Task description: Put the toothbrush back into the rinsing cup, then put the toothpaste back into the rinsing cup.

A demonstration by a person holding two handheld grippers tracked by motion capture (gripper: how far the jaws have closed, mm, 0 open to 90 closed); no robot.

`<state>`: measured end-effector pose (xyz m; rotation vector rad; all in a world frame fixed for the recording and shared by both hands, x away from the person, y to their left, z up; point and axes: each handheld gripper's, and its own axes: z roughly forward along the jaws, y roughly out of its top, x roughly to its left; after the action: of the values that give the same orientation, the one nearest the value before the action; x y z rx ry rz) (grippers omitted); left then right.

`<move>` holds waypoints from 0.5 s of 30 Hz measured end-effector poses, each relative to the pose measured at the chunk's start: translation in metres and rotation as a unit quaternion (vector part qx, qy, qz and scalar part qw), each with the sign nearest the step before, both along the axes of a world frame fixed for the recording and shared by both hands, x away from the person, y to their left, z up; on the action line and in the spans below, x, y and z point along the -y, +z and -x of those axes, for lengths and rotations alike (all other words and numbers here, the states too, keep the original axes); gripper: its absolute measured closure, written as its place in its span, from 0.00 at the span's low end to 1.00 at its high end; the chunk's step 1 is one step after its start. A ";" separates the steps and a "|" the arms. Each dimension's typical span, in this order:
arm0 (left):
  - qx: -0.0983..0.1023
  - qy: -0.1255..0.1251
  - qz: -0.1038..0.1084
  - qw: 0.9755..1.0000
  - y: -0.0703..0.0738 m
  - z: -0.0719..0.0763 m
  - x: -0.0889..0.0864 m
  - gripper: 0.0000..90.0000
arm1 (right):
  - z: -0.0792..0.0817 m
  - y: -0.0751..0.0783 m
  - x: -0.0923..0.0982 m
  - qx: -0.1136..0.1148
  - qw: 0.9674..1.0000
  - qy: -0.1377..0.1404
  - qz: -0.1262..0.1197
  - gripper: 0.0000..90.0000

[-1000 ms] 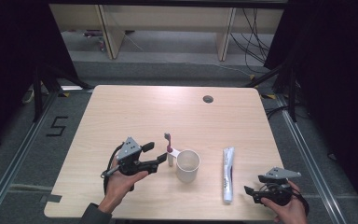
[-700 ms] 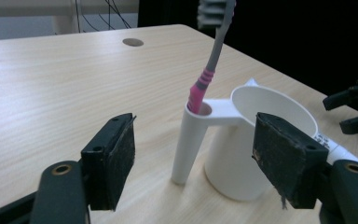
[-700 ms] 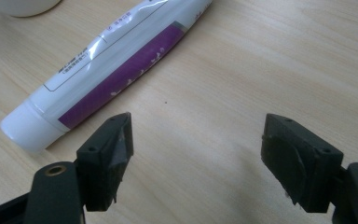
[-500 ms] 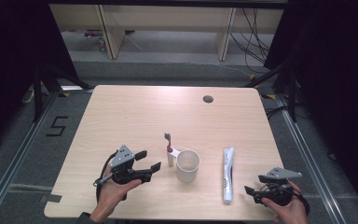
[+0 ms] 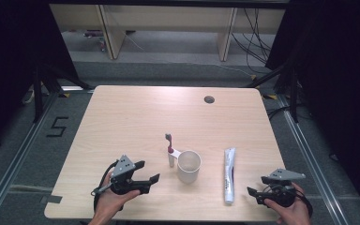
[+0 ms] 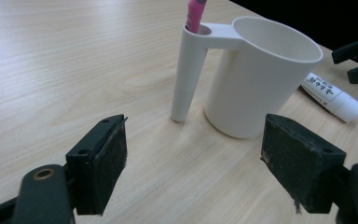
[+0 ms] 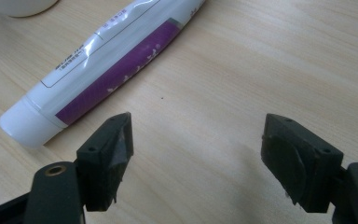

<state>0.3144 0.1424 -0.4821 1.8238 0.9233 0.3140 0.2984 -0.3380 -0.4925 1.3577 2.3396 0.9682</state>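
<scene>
White cup [image 6: 261, 79] – tube handle, pink toothbrush [image 6: 195, 11] inside; left gripper [image 6: 193, 163] just opening, wide, empty.

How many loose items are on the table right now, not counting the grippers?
3. A white cup stands near the table's middle, a pink toothbrush stands in the holder on its left side, and a toothpaste tube lies flat to its right. None seems hidden.
</scene>
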 end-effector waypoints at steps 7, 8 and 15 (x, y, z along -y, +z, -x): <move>-0.016 -0.007 -0.018 1.000 -0.009 0.008 0.000 0.23 | -0.001 -0.001 0.001 0.009 1.000 0.007 0.008 0.29; -0.019 -0.005 -0.021 1.000 -0.010 0.010 0.000 0.23 | -0.001 -0.001 0.001 0.009 1.000 0.007 0.008 0.29; -0.028 -0.007 -0.040 0.999 -0.016 0.016 -0.004 0.22 | -0.001 0.000 0.001 0.009 1.000 0.002 0.009 0.29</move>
<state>0.2984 0.1460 -0.4980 1.9188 0.9479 0.2966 0.2989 -0.3386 -0.4929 1.3330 2.3330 0.9530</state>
